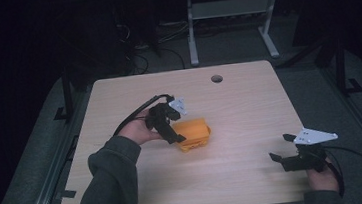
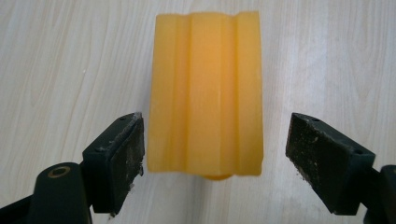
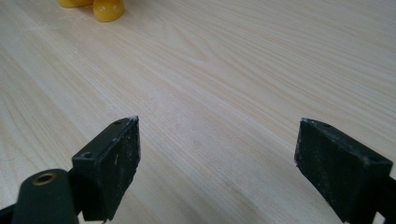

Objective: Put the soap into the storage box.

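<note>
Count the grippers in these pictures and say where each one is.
2. The left gripper is at the table's middle, jaws open around the yellow block. The right gripper hovers open near the front right edge.

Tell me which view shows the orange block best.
The left gripper view: the orange block sits close up between the open left claw. The high view shows it small and partly hidden; the right gripper view catches just an edge.

orange block (image 2: 205,93): smooth, waxy, slightly translucent plastic, ribbed | table (image 1: 249,100) beneath block: pale wood-grain, matt | left gripper (image 2: 215,149) pads (image 2: 128,144) flanking block: black, rough, scuffed with pale dust | right gripper (image 3: 217,158) well apart from block: same worn matt black
</note>
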Demonstrator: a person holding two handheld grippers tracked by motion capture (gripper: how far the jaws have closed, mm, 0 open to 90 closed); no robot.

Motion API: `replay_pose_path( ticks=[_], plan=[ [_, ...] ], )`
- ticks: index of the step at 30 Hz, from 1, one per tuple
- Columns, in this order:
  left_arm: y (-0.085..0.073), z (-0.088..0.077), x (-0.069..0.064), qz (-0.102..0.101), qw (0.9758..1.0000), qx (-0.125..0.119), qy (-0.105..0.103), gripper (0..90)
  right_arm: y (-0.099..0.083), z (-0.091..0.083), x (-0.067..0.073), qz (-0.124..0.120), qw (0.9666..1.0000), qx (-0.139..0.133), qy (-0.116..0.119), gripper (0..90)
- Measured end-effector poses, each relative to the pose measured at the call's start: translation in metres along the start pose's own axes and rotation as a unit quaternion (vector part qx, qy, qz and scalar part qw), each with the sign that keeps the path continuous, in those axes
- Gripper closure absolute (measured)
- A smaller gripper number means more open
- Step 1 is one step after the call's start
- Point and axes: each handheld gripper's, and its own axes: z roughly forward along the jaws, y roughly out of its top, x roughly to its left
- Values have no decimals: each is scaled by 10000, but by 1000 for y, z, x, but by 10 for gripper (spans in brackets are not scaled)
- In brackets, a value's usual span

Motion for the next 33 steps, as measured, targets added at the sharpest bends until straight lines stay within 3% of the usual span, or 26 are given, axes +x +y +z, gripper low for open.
replay_pose_path(
  ticks=[27, 33],
  plan=[
    [-33, -21, -18, -166, 9995, -199, 165, 192, 0, 3, 1, -59, 9999, 115, -49, 137],
    [-38, -23, -23, -122, 9997, -136, 178, 189, -1, 3, 0, -51, 9998, 168, -80, 137]
  ],
)
